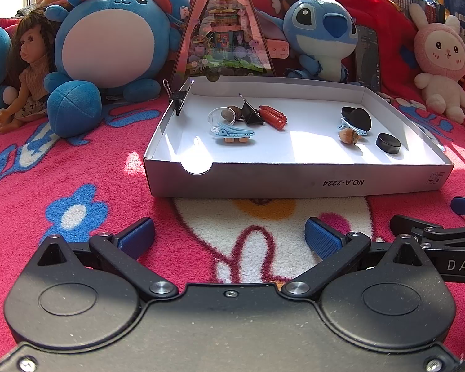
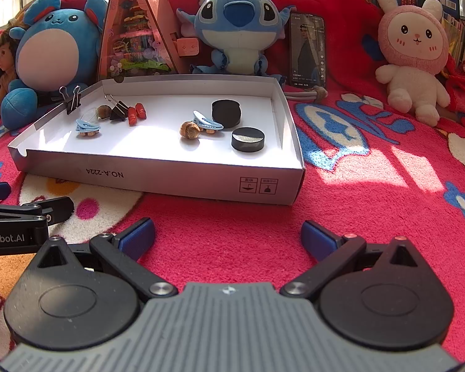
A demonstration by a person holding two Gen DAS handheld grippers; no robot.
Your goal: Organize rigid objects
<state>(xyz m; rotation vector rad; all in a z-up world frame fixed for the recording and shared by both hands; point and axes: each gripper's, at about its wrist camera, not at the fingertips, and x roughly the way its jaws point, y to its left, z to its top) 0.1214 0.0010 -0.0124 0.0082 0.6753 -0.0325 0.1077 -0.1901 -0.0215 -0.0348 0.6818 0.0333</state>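
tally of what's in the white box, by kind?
Counting across both views of the box:
binder clips: 2 (one on the wall, one inside)
blue clips: 2
nuts: 2
black discs: 2
red screwdriver: 1
clear suction cup: 1
Total: 10

Two handheld grippers, black linkage arms, blue ribbed finger pads.
Left gripper (image 1: 229, 235): black body, silver pivot screws, round black discs. Right gripper (image 2: 228, 235): grey ribbed centre plate; white lettering on side bar.
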